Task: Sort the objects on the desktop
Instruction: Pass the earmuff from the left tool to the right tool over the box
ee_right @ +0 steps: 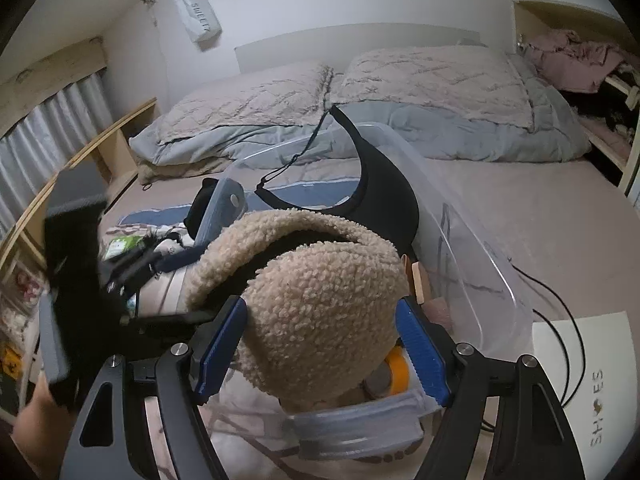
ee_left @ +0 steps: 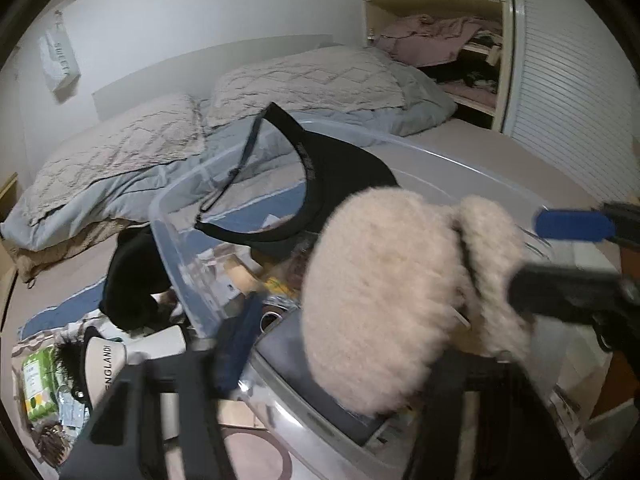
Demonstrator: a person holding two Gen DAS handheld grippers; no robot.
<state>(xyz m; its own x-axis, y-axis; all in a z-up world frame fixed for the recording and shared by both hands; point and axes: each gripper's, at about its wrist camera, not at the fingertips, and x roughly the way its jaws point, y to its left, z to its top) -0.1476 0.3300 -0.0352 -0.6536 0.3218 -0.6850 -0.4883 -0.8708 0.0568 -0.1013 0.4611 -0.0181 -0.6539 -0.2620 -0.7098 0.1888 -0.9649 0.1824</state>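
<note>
A beige fleece pair of earmuffs (ee_right: 320,300) hangs over a clear plastic bin (ee_right: 500,276). My right gripper (ee_right: 320,354) is shut on its near cup, one blue pad pressed into each side. In the left wrist view the earmuffs (ee_left: 380,300) fill the centre, with the right gripper's blue pad (ee_left: 574,226) at the far right. My left gripper (ee_left: 316,356) is blurred. Its left blue pad (ee_left: 240,344) stands apart from the fleece, and the other finger is hidden behind the cup. A black visor (ee_right: 384,192) rests on the bin's far rim.
Inside the bin lie an orange tape roll (ee_right: 398,372) and a wooden block (ee_right: 418,284). On the bed to the left sit a white ENGLAND cap (ee_left: 102,364), a green packet (ee_left: 36,376) and a black garment (ee_left: 132,276). A white SHOES box (ee_right: 588,380) and a cable (ee_right: 560,320) lie to the right.
</note>
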